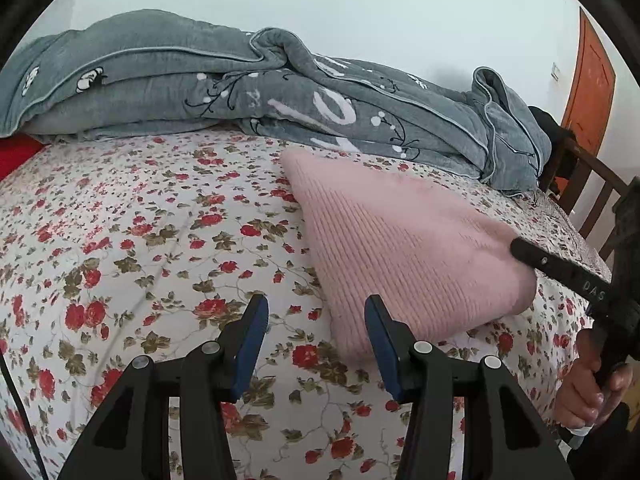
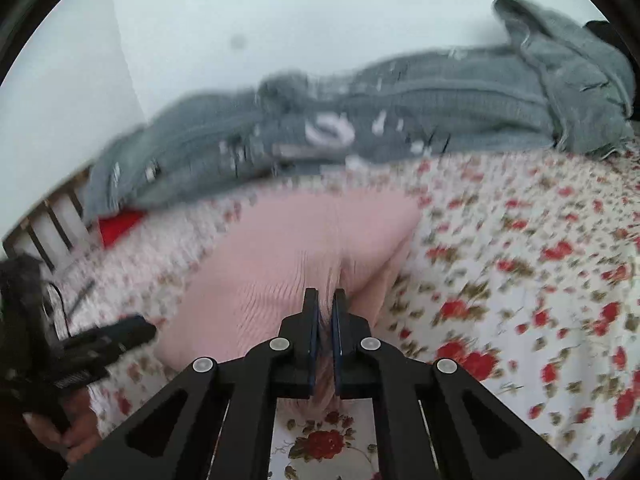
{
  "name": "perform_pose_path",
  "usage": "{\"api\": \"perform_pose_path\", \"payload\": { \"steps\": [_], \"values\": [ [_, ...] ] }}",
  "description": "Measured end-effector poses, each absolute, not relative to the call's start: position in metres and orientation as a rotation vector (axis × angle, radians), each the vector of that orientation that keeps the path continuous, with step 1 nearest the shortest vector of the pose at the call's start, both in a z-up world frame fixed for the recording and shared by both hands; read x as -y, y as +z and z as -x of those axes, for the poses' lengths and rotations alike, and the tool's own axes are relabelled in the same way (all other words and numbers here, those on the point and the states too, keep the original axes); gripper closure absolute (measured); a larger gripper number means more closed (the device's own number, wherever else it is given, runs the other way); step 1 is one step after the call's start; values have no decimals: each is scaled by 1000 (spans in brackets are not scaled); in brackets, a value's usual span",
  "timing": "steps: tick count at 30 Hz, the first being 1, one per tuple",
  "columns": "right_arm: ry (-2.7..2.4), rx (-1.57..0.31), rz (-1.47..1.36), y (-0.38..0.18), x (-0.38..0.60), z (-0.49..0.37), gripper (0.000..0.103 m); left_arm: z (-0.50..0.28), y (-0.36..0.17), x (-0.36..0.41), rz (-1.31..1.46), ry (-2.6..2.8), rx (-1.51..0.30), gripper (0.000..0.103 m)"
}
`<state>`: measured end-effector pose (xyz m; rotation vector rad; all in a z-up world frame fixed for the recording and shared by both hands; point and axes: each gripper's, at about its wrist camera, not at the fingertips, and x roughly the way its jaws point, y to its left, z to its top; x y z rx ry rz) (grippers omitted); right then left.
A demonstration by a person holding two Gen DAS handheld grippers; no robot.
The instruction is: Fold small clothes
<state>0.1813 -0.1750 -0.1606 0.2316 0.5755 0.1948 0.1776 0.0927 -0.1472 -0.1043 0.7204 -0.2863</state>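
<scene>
A pink ribbed knit garment [image 1: 396,248] lies folded on the flowered bed sheet [image 1: 140,240]. My left gripper [image 1: 316,312] hangs open just above the sheet, its right blue pad beside the garment's near left corner, nothing between the pads. In the right wrist view my right gripper [image 2: 325,300] is shut on the pink garment [image 2: 288,248], pinching a bunched fold at its near edge. The left wrist view shows the right gripper's black finger [image 1: 560,268] reaching onto the garment's right side. The right wrist view is blurred.
A rumpled grey blanket [image 1: 240,84] is heaped along the far side of the bed by the white wall. A wooden bed rail [image 1: 592,192] and an orange door [image 1: 588,80] stand at the right. A red cloth [image 2: 118,224] peeks out under the blanket. A hand [image 1: 588,396] grips the right handle.
</scene>
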Motion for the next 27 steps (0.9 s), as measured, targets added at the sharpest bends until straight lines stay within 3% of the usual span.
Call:
{"api": "perform_pose_path", "payload": {
  "steps": [5,6,8,15,20,27],
  "values": [
    [139,-711,-131,-193,165,-198,91,-182,-145,-91,113,-298,-719,55],
    [133,-697,-108,-189,165,-195,87,-182,-143,-91,108,-303,-714,55],
    [125,-685,-71,-176,166,-193,68,-181,-139,-91,102,-313,-700,55],
    [107,-571,-58,-144,165,-213,64,-204,-130,-74,82,-342,-691,53],
    [61,-656,15,-175,155,-231,76,-218,-124,-71,53,-328,-690,53],
    [80,-638,22,-155,161,-229,70,-255,-112,-66,8,-339,-695,53]
  ]
}}
